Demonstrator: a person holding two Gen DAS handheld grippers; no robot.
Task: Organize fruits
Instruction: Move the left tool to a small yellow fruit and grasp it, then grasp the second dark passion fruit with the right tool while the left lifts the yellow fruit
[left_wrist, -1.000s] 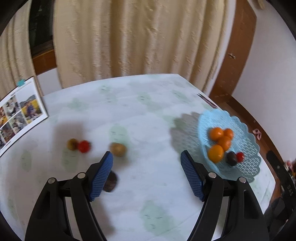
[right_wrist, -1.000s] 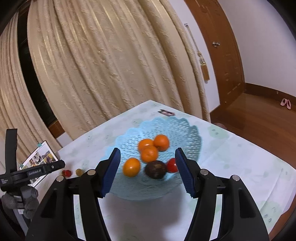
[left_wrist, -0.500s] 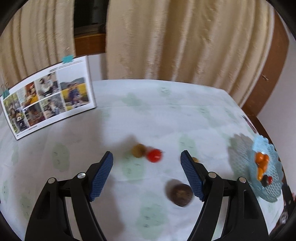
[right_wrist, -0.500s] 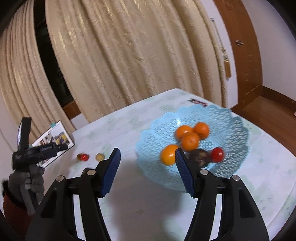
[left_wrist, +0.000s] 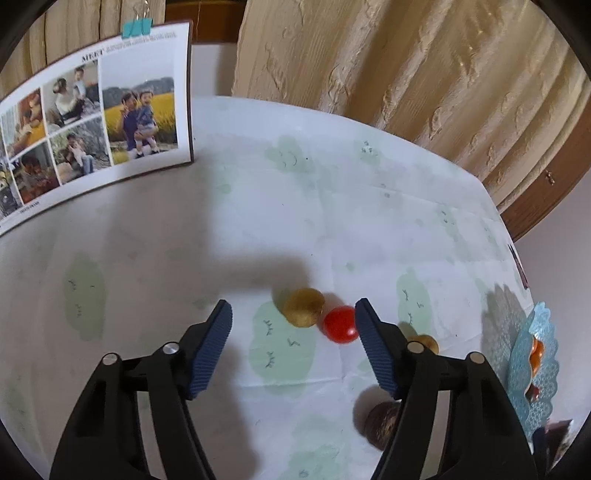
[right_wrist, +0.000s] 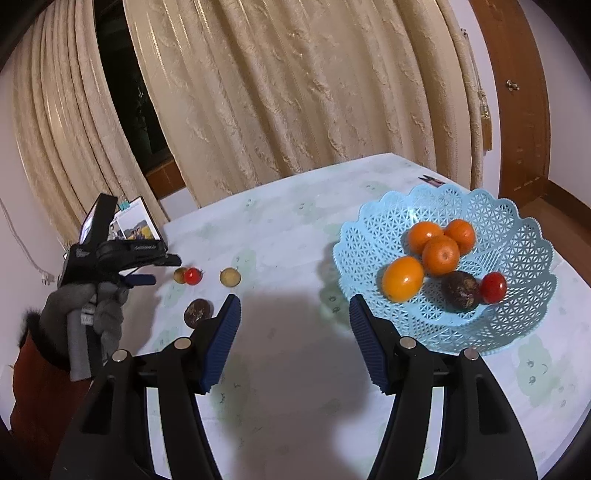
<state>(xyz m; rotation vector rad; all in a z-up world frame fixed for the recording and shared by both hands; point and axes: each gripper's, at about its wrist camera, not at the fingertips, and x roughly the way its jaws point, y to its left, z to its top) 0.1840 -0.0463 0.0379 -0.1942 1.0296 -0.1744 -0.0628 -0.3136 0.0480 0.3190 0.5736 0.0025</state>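
Observation:
In the left wrist view my left gripper (left_wrist: 293, 310) is open and empty, low over the table, with a yellow-brown fruit (left_wrist: 304, 307) and a red tomato (left_wrist: 340, 324) between its fingertips. A second yellow fruit (left_wrist: 424, 341) and a dark brown fruit (left_wrist: 380, 424) lie behind its right finger. In the right wrist view my right gripper (right_wrist: 294, 306) is open and empty, left of the blue basket (right_wrist: 517, 229), which holds several oranges (right_wrist: 440, 254), a dark fruit (right_wrist: 461, 290) and a tomato (right_wrist: 492, 287). The left gripper (right_wrist: 147, 271) shows there beside the loose fruits.
A photo collage card (left_wrist: 92, 122) with a teal clip stands at the table's back left. Beige curtains (right_wrist: 295, 92) hang behind the table. The basket's edge (left_wrist: 537, 369) shows at the far right of the left wrist view. The table edge drops off right of the basket.
My left gripper has swung left and moved down close to the yellow-brown fruit and tomato. My right gripper has drawn back left from the basket. Both stay open.

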